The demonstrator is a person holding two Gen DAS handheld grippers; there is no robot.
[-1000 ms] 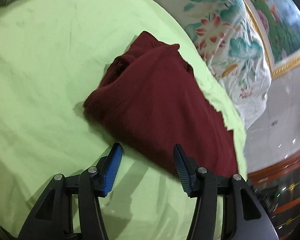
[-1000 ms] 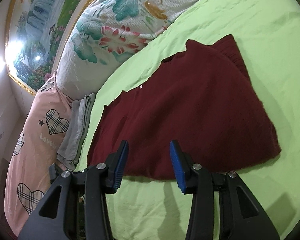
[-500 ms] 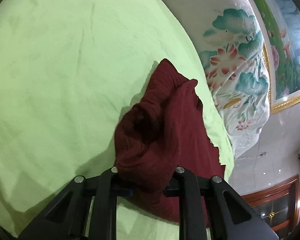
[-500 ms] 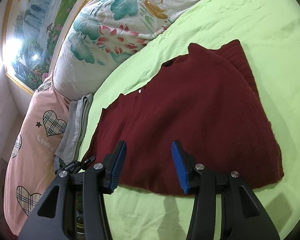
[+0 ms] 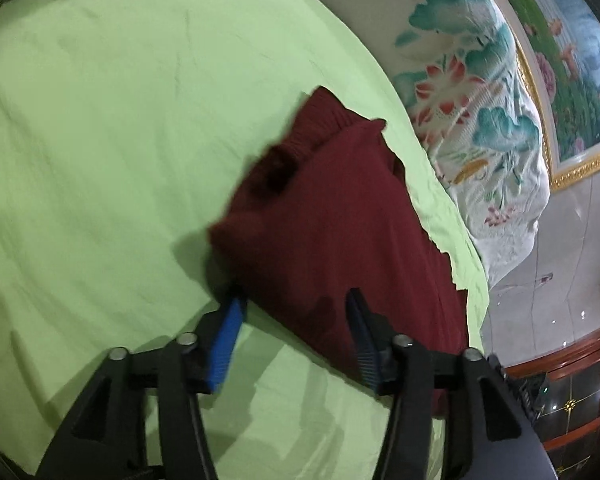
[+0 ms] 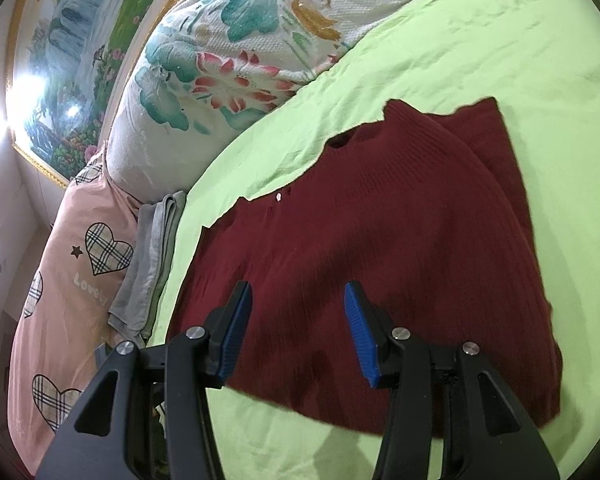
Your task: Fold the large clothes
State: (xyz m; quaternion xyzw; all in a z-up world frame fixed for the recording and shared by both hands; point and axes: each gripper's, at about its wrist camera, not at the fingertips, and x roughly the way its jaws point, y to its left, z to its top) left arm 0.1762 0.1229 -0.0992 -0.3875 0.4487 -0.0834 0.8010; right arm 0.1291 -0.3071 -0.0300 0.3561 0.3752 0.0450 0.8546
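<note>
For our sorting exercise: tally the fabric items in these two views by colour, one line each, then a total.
Dark red: 1, sweater
Green: 1, sheet
White floral: 1, quilt
Pink: 1, heart bedding
Grey: 1, folded cloth
Total: 5

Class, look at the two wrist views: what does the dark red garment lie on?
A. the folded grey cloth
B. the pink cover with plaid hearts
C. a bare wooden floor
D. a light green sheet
D: the dark red garment lies spread on the light green sheet, with green showing around its edges in both wrist views.
</note>
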